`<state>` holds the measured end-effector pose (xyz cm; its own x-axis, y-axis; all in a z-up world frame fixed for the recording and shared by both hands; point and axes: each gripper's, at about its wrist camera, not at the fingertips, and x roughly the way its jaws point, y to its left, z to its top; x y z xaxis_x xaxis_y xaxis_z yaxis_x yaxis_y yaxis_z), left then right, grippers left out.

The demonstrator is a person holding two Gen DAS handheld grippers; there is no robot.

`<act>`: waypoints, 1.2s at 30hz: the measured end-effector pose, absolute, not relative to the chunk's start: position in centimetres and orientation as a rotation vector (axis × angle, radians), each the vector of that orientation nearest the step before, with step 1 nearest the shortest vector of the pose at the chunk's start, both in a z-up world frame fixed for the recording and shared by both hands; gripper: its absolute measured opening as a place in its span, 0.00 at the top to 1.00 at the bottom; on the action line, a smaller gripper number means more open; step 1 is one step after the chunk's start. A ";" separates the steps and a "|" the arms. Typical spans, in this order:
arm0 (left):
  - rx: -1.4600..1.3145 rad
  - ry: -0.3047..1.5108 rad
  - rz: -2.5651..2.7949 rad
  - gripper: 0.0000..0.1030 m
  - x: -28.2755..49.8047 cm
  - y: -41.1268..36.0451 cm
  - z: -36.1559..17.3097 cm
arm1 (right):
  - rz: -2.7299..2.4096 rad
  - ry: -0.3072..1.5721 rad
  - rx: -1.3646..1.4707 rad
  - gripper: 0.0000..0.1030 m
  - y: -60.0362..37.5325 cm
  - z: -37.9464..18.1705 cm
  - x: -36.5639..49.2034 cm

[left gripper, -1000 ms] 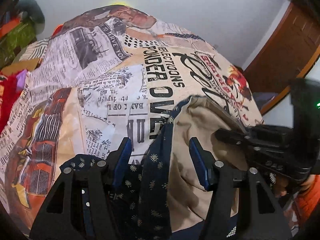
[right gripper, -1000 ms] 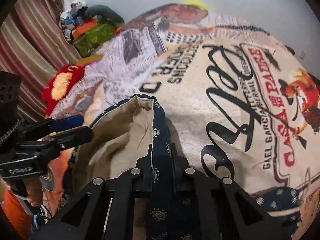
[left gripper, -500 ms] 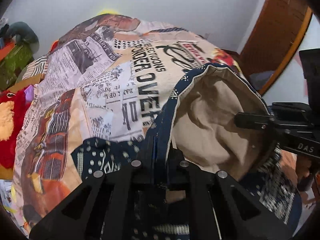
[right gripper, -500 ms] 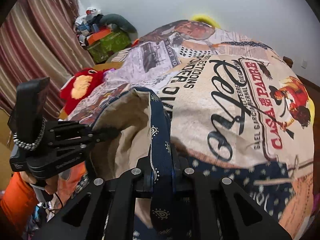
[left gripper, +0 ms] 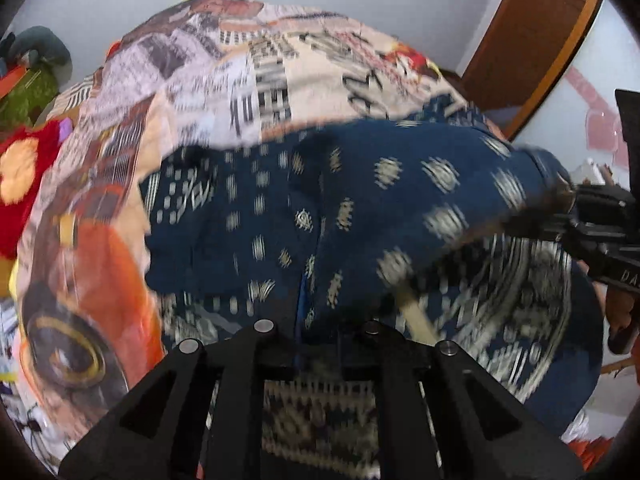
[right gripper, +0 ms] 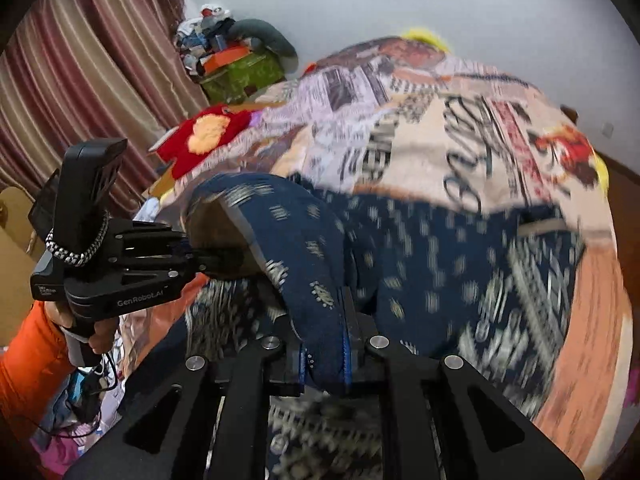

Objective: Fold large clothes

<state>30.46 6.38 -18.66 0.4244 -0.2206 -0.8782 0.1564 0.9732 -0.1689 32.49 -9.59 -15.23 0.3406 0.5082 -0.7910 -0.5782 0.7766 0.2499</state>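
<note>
A large navy garment (left gripper: 360, 208) with pale paisley print is held stretched over the newspaper-print bedspread (left gripper: 248, 76). My left gripper (left gripper: 316, 332) is shut on one edge of it. My right gripper (right gripper: 324, 356) is shut on another edge, where the fabric (right gripper: 400, 248) drapes over the fingers. In the left wrist view the right gripper (left gripper: 560, 220) pinches the cloth at the far right. In the right wrist view the left gripper (right gripper: 208, 256) pinches it at the left. Both views are motion-blurred.
A red plush toy (right gripper: 208, 136) lies at the bed's left side. A green box with piled clutter (right gripper: 240, 68) stands by the striped curtain (right gripper: 80, 92). A wooden door frame (left gripper: 532, 40) is at the right.
The left gripper closed on the garment edge a second ago. Both grippers have since lifted and spread apart, and the garment's patterned outer side now faces up instead of the beige lining.
</note>
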 end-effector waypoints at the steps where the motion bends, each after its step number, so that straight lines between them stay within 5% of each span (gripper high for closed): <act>1: -0.061 1.117 -0.228 0.89 29.6 6.4 -19.0 | 0.701 1.004 -0.090 0.91 -9.7 -15.6 31.7; 8: -0.074 1.152 -0.217 0.62 24.8 7.5 -20.8 | 0.644 1.067 -0.130 0.87 -11.0 -17.9 27.8; 11: -0.071 1.158 -0.198 0.59 23.5 7.9 -20.9 | 0.652 1.101 -0.096 0.61 -12.0 -18.3 27.1; 18: -0.103 1.075 -0.126 0.56 22.9 10.1 -17.3 | 0.652 1.043 -0.103 0.45 -14.0 -16.0 25.0; 22: -0.097 0.977 -0.103 0.40 23.9 10.2 -14.1 | 0.646 0.977 -0.096 0.44 -14.8 -13.5 25.1; 29: -0.071 0.938 -0.165 0.35 27.7 6.6 -13.5 | 0.622 0.934 -0.058 0.35 -13.6 -12.6 28.4; 36: -0.030 1.092 -0.175 0.35 29.4 4.2 -20.1 | 0.596 1.082 -0.118 0.35 -11.8 -17.8 30.0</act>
<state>29.42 4.16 -20.08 0.4486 -0.1563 -0.8800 0.1270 0.9857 -0.1103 29.97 -11.79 -17.82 0.3303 0.3982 -0.8558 -0.5101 0.8382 0.1931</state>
